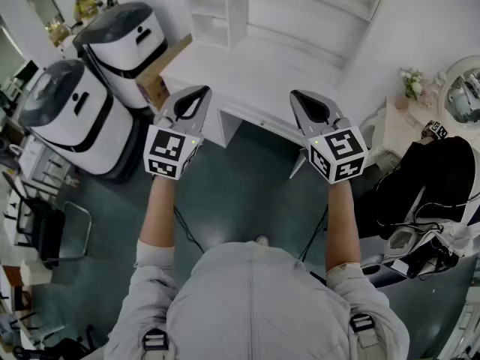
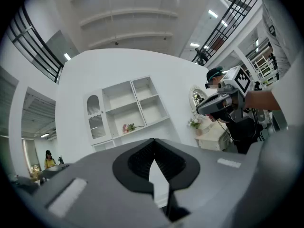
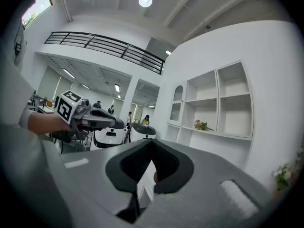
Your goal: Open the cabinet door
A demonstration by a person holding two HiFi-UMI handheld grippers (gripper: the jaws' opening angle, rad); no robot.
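Both grippers are up in front of the person, level, side by side but well apart, aimed at the white cabinet (image 1: 255, 70).

L gripper (image 1: 196, 93): fingers fully together, tips touching, nothing betw. them. R gripper (image 1: 301, 96): same, closed tight, empty. Neither touches the cabinet. Dark floor (image 1: 240, 193) shows betw. them & its front edge.

The cabinet stands vs. the white wall: low base w/ a flat top, shelf unit along the back edge of that top. The arched door (image 2: 95, 118) is the leftmost section of the shelf unit, at the top's left end. It's closed, flush w/ its frame. Open compartments sit to its right in 2 columns. A small bunch of flowers (image 2: 129, 127) lies in the lower compartment just right of the door.

Off the cabinet's left end: cardboard box (image 1: 154, 81) vs. the base. Beside it a white-and-black machine (image 1: 124, 40), & a 2nd machine (image 1: 71, 118) nearer the person.

Off the right end: side table (image 1: 401, 122) w/ a potted plant (image 1: 412, 83) near its back edge, and a round mirror (image 1: 459, 96) beside that.
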